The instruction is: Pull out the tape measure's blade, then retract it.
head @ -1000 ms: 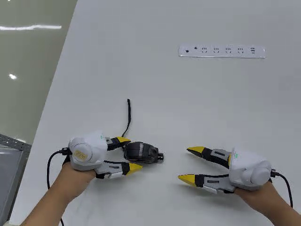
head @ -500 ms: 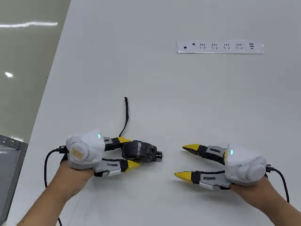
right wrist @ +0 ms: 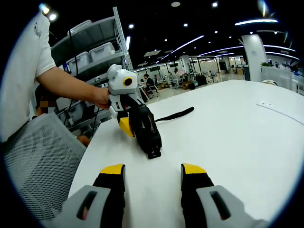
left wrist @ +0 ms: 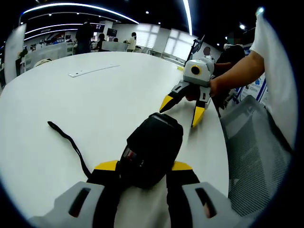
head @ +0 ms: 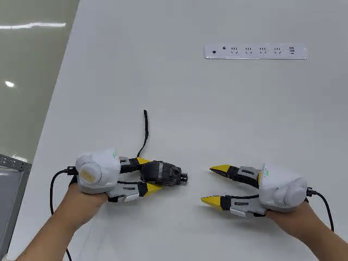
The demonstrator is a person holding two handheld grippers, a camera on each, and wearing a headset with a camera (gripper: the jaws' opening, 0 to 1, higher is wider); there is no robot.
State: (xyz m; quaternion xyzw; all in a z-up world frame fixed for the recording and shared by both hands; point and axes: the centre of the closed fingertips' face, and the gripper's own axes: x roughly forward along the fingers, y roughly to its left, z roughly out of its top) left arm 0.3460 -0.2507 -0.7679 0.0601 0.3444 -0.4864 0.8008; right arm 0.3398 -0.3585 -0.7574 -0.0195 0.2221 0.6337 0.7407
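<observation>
Both tongs sit low over the white table, held by a person's two hands. The left tongs are closed down on the tape measure, with one yellow-tipped jaw on each side of its black case. The left gripper view shows this close up: the case fills the gap between the two jaws and presses against both.

The right tongs are spread wide and hold nothing, their yellow tips well apart and aimed toward 9 o'clock at the tape measure. A strip of bare table lies between those tips and the case, so the two do not touch.

From where the person stands, the tape measure lies on the tabletop at about 7 o'clock, and the right tongs are at about 5 o'clock. The mouth of the case faces 3 o'clock, toward the open jaws. Only the small end hook shows there, tight against the case, with no length of blade drawn out.

A black wrist strap trails off the back of the case and lies flat on the table, running toward 12 o'clock. A white power strip lies far up the table at about 1 o'clock, well apart from everything else.

In the right gripper view the tape measure lies straight ahead between the spread jaws, near them but clear.
</observation>
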